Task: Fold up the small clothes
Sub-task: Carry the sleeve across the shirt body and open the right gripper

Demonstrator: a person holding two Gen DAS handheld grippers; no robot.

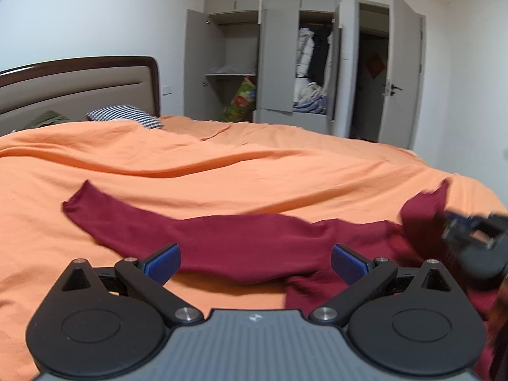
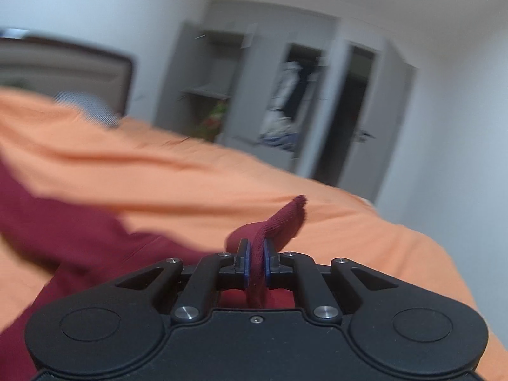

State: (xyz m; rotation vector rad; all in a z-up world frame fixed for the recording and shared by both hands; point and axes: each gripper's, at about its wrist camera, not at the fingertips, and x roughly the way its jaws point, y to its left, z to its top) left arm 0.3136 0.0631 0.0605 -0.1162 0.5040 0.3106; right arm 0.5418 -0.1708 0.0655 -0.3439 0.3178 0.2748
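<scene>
We held our left gripper (image 1: pixel 255 262) wide open over the dark red top (image 1: pixel 241 247), and its blue pads (image 1: pixel 163 262) held nothing. Our right gripper (image 2: pixel 256 262) was pinched tight on a sleeve end of the top (image 2: pixel 279 222), which poked up past the fingers. The top lay spread on the orange bed cover (image 1: pixel 222 165). Only the left view showed the other sleeve lying flat, the checked pillow (image 1: pixel 125 115) and the open wardrobe (image 1: pixel 270 60) clearly. The right view was blurry. We could read no words anywhere.
</scene>
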